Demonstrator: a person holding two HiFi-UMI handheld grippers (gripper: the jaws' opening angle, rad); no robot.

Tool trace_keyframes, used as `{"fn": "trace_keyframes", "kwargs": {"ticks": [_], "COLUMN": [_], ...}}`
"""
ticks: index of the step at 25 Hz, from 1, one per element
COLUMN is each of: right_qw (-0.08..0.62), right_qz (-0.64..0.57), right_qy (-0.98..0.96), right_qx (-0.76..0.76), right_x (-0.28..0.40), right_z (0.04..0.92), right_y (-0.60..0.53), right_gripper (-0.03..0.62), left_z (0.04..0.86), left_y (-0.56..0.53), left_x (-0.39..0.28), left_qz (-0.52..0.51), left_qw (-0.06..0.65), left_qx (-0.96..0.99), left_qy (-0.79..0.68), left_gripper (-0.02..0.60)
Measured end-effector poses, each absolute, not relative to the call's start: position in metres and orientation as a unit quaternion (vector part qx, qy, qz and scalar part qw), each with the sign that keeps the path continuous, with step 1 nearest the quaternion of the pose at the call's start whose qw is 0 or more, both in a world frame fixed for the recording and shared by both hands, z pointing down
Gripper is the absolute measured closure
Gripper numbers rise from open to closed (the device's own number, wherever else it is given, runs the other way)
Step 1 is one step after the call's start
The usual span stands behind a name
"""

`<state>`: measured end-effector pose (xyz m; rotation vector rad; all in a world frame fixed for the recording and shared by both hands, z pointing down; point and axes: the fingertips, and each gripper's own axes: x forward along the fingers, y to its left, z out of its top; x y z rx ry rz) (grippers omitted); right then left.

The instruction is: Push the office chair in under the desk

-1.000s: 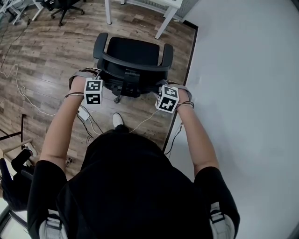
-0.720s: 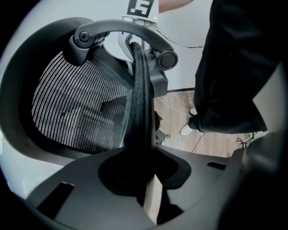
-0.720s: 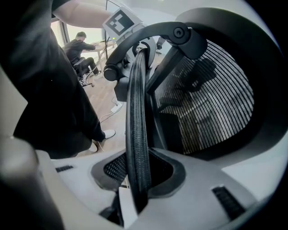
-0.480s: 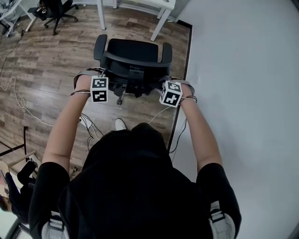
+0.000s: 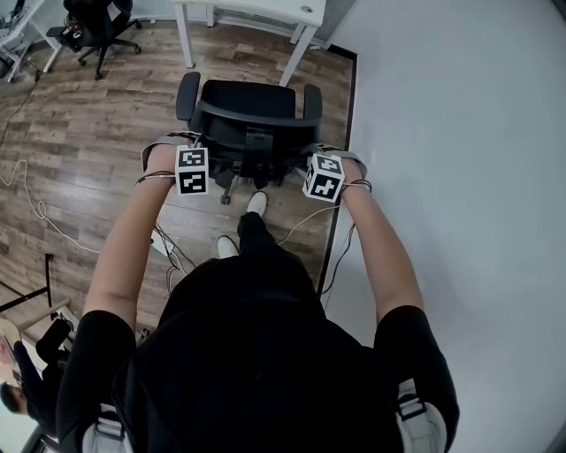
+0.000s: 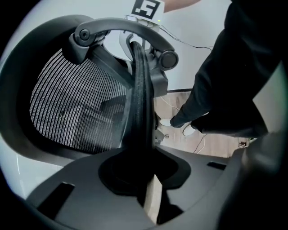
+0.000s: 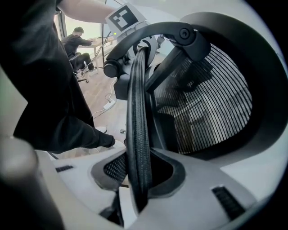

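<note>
Since a second ago the office chair (image 5: pixel 248 93) has rolled nearer the white bench (image 5: pixel 265 11), and the person's shoe (image 5: pixel 256 203) has stepped forward behind it. The left tool (image 6: pixel 144 179) and the right tool (image 7: pixel 137 179) are each clamped on a side rim of the mesh backrest (image 5: pixel 252 119). This even, two-sided hold likely keeps the castors tracking straight. The chair stands just short of the bench, not yet under it. The bench's legs (image 5: pixel 296 57) flank the gap, the wall (image 5: pixel 460 177) runs close on the right, and cables (image 5: pixel 26 190) trail over the floor. A second chair (image 5: pixel 93 22) sits well clear.

No readable text, brand, number. Left marker cube (image 5: pixel 192 170), right marker cube (image 5: pixel 324 177): coded squares only.
</note>
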<state>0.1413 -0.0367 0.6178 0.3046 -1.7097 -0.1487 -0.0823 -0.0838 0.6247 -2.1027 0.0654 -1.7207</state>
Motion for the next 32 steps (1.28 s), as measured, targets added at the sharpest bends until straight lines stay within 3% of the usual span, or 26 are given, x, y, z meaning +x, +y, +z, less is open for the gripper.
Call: {"fn": "trace_keyframes", "kwargs": {"ticks": [26, 32], "right_qw": [0.635, 0.631], "right_qz": [-0.097, -0.104], "right_qy": [-0.753, -0.754], "right_qx": [0.145, 0.152], "right_x": [0.152, 0.153], "right_z": [0.624, 0.638], "right_y": [-0.166, -0.161], "right_gripper": [0.49, 0.491], "left_z": [0.631, 0.643], "left_y": [-0.21, -0.206], "left_x": [-0.073, -0.071], "left_qz": [-0.632, -0.628], "left_qw": [0.187, 0.208], "left_qx": [-0.751, -0.749], "left_qy": [0.033, 0.042], "left_gripper": [0.5, 0.502]}}
